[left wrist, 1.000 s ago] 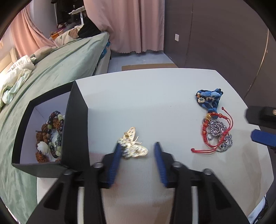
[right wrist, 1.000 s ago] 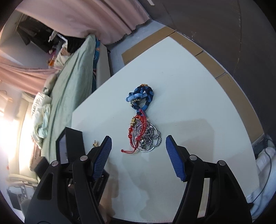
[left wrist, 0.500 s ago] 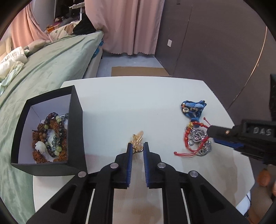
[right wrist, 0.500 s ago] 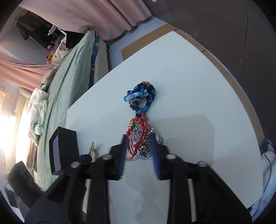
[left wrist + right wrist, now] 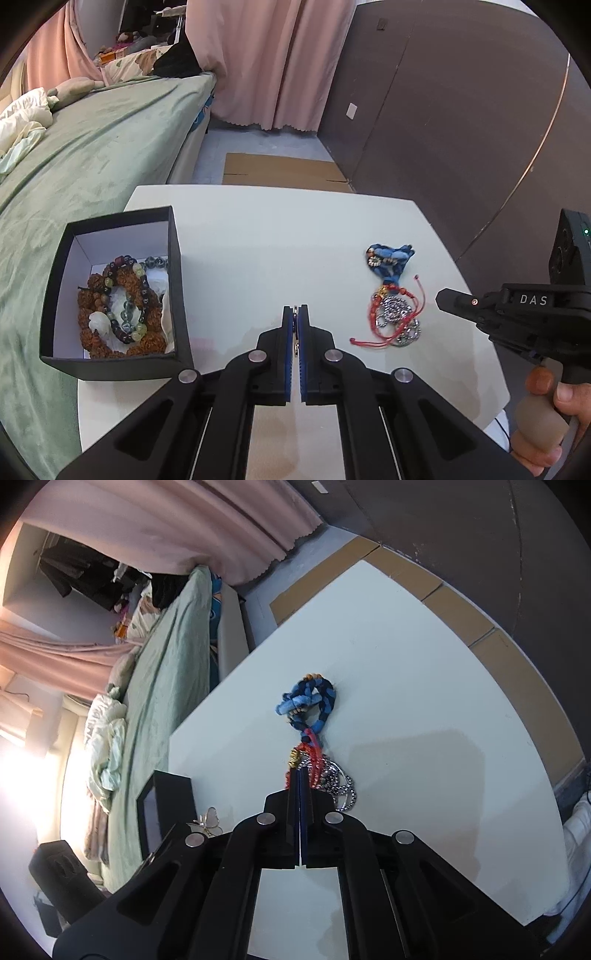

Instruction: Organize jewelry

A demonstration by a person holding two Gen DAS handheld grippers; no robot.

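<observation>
My left gripper [image 5: 295, 311] is shut on a gold butterfly brooch [image 5: 209, 820] and holds it above the white table [image 5: 277, 236]; in the left wrist view only a thin edge of it shows between the blue pads. To its left stands a black box [image 5: 176, 291] with beaded bracelets [image 5: 118, 310] inside. My right gripper [image 5: 298, 775] is shut, its tips in the strands of a red cord bracelet [image 5: 317, 757] that lies tangled with a silver chain [image 5: 344, 791] and a blue braided bracelet [image 5: 310, 701]. The pile rests on the table.
A green bed [image 5: 92, 147] runs along the table's left side. Pink curtains and a dark wall stand behind, with flat cardboard [image 5: 280, 171] on the floor. A person's hand [image 5: 567, 397] grips the right tool at the table's right edge.
Both grippers went from open to shut. The left one closed on the butterfly brooch and rose with it off the table. The right one closed over the red cord in the pile.
</observation>
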